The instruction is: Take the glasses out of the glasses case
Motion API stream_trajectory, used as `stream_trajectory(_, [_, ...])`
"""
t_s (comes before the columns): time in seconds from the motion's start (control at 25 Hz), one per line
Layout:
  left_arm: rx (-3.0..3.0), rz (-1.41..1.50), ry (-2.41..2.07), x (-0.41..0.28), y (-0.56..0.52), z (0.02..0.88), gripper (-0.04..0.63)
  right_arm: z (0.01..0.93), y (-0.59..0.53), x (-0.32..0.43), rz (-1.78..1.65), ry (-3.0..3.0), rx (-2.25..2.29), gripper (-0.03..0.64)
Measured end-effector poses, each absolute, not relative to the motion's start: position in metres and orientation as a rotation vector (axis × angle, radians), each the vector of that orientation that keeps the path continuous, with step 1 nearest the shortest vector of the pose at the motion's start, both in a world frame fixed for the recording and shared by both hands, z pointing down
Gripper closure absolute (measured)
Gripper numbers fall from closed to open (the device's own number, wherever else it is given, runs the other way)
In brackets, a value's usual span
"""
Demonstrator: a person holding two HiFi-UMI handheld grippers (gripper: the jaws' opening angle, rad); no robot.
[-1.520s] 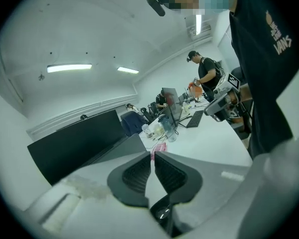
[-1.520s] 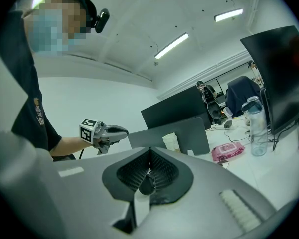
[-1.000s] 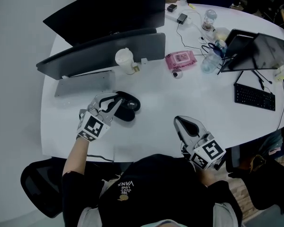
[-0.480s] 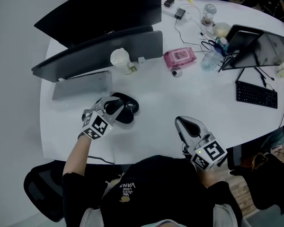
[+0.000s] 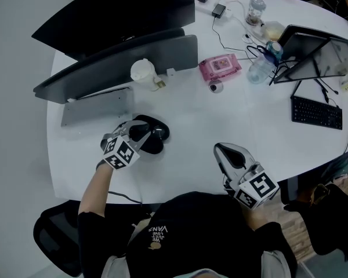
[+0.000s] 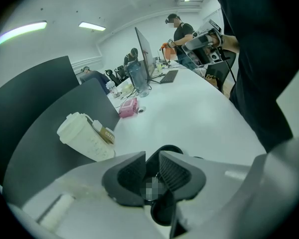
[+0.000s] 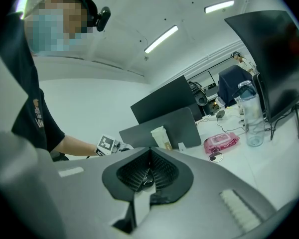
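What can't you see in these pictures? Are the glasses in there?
- The glasses: not visible. In the head view the left gripper covers part of the black glasses case, too dark and small to see into.
- Case open or shut: in the left gripper view the jaws, closed on it, and a blurred patch hide that.
- The paper cup label: too small to read.

The left gripper (image 5: 141, 136) has closed onto the glasses case (image 5: 160, 133).
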State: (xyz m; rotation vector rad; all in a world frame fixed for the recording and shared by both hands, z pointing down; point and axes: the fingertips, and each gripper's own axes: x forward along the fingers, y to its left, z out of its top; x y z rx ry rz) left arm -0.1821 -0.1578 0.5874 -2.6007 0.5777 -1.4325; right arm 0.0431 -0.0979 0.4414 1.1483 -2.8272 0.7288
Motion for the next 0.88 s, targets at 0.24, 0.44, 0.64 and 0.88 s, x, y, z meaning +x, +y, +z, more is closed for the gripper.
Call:
stream_trajectory(0.24, [-2.569, -1.495, 0.456, -0.184, -0.160, 0.606, 0.522, 0.445, -0.105, 0.048, 0.739, -2.807, 1.174, 0.615])
stream_trajectory(0.44, [-2.538, -1.548, 0.384, -0.187, -0.166, 0.618, 0.522, 0.449, -0.109, 0.050, 0.750, -2.796, 1.184, 0.615])
stream_trajectory(0.64, [-2.514, -1.597, 0.287, -0.189, -0.166, 0.630, 0.522, 0.454, -0.113, 0.052, 0.758, -2.786, 1.189, 0.615])
stream_trajectory(0.88, [-2.479, -1.643, 0.173, -0.188, -0.163, 0.645, 0.522, 0.458, -0.117, 0.054, 0.773, -2.775, 1.199, 0.615])
